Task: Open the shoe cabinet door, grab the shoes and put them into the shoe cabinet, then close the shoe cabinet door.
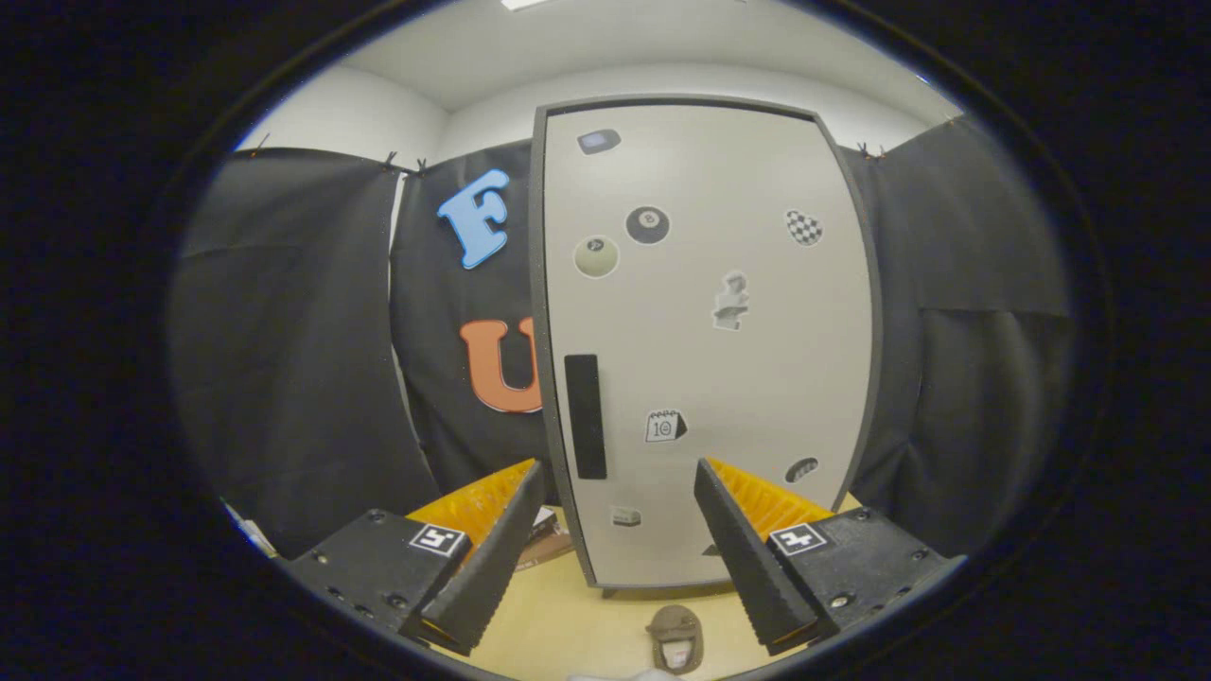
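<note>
Gripper (620,492) fingers spread, empty, facing closed shoe cabinet door (705,340); cabinet base partly hidden.

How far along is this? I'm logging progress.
Nothing looks done: the shoe cabinet door is shut. In hand: the open gripper faces it, holding nothing, near its dark handle. Left: opening the door, putting the shoes in, closing it.
</note>
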`<state>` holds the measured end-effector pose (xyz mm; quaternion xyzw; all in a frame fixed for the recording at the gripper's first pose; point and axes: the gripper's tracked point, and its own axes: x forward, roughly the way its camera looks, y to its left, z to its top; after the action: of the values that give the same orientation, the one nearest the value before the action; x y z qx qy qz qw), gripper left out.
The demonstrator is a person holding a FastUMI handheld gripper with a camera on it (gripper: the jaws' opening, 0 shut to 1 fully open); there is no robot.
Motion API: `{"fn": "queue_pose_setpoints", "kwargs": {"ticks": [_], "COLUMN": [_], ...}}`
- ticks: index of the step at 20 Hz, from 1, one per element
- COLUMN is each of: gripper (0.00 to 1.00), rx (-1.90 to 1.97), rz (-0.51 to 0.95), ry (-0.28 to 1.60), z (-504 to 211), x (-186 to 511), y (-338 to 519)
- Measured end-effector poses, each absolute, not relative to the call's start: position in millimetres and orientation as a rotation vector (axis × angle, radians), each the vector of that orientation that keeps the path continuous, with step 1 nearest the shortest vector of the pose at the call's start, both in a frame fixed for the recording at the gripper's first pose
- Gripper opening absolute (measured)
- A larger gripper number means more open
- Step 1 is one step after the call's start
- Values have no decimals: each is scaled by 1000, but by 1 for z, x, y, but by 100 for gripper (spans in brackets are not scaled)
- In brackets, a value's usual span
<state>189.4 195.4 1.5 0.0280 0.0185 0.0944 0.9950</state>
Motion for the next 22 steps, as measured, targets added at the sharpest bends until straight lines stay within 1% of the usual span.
{"fn": "queue_pose_setpoints", "kwargs": {"ticks": [6,10,17,20,21,22], "gripper": [100,99,67,49,42,40], "rx": [39,75,48,-17,-40,-48], "rz": [192,180,158,167,165,170], "ry": [67,103,111,92,82,79], "z": [-4,-12,-19,-21,-20,-22], "x": [269,300,316,315,315,316], "y": [227,233,236,243,242,242]}}
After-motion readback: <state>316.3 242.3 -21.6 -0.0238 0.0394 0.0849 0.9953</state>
